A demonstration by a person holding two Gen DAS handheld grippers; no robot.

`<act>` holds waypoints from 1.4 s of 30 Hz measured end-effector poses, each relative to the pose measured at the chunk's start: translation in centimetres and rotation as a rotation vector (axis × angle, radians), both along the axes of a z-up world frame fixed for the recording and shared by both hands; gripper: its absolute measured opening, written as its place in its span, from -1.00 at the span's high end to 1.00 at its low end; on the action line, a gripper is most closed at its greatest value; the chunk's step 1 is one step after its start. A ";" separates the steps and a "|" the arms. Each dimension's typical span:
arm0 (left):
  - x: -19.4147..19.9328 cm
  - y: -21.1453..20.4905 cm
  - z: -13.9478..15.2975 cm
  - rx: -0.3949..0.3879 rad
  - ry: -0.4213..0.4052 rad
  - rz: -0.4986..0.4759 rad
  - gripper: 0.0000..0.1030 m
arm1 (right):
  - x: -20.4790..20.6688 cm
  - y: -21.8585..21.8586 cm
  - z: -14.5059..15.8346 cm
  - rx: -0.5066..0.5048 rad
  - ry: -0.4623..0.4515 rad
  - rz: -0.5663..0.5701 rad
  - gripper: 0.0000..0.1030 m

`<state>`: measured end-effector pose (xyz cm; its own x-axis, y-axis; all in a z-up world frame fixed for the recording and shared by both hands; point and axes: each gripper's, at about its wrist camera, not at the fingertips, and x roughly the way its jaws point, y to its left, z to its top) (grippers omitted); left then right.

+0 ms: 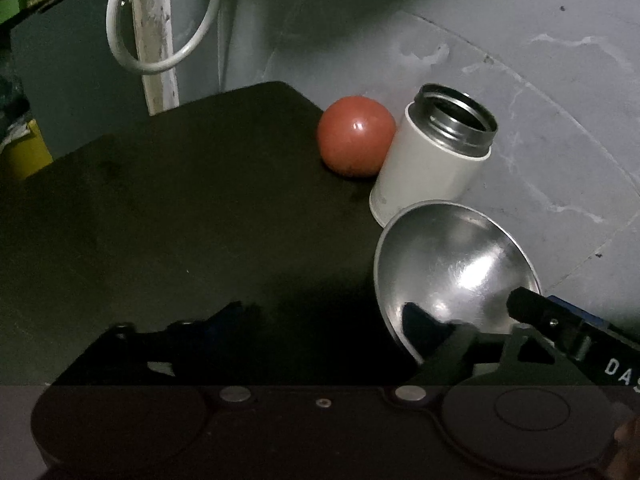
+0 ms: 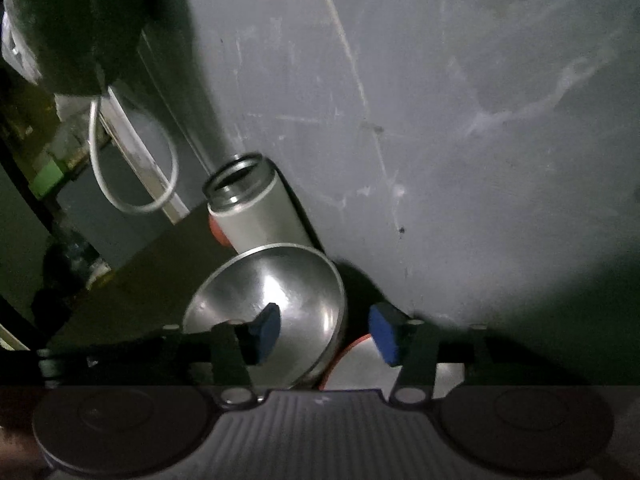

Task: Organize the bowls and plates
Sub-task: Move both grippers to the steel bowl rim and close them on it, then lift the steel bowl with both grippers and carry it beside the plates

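The right gripper (image 2: 324, 334) straddles the steel bowl's (image 2: 280, 304) right rim at lower centre, jaws apart, pads not yet pressing.

Both views dim, corners vignetted black, fisheye bending edges. Dark table (image 1: 168, 216) swallows detail. Glare spots on steel bowl (image 1: 456, 264) and red ball (image 1: 356, 140). Right wrist view softly blurred; bowl casts shadow on wall (image 2: 460, 140).

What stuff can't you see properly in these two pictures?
- Red ball: right wrist view, mostly behind the white flask.
- Red-rimmed white thing: right wrist view, covered by the steel bowl and right gripper.
- Left gripper: left wrist view, fingers lost in darkness.
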<state>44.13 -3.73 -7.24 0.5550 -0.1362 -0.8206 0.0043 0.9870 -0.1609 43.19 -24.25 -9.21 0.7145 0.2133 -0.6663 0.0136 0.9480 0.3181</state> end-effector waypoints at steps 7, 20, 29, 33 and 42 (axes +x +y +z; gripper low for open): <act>0.6 -0.3 -0.7 -0.111 0.043 -0.001 0.10 | 1.0 0.7 -0.2 -0.034 0.010 0.034 0.29; -2.2 0.8 0.6 -0.174 -0.023 -0.006 0.64 | -0.4 0.7 0.8 -0.052 -0.045 0.112 0.76; -7.6 1.9 6.1 -0.154 -0.111 0.008 0.64 | -4.3 0.7 4.6 0.016 -0.119 0.183 0.75; -10.5 1.4 7.3 -0.144 -0.105 0.024 0.64 | -7.2 0.1 6.0 0.043 -0.137 0.244 0.73; -17.5 -0.1 6.0 -0.168 -0.007 0.017 0.62 | -12.9 -2.8 5.7 0.078 -0.076 0.326 0.72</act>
